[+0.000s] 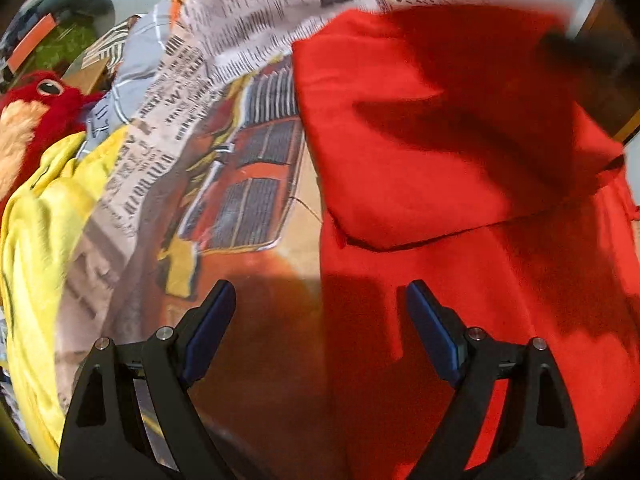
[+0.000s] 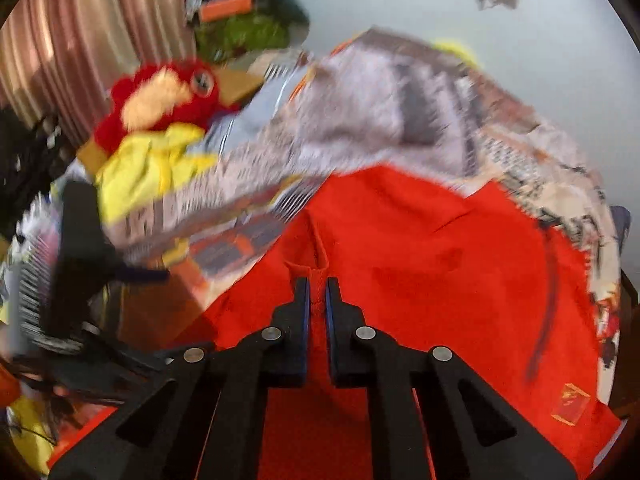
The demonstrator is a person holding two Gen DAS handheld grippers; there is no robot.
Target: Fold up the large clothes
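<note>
The red garment [image 1: 460,168] lies spread over a printed bedsheet [image 1: 224,168], filling the right side of the left wrist view, with one part folded over so that its edge runs across the cloth below it. The left gripper [image 1: 320,300] hangs above the sheet with its jaws wide apart and nothing between them; the garment's left edge passes just under the gap, nearer the right-hand finger. In the right wrist view, the right gripper [image 2: 318,292] has its jaws drawn almost together on a narrow pinched ridge of the red garment [image 2: 420,264], which spreads out ahead of and beneath the fingers. Beyond the sheet, to the left, sit a red plush toy [image 1: 36,100] and a crumpled yellow cloth [image 1: 44,216].
</note>
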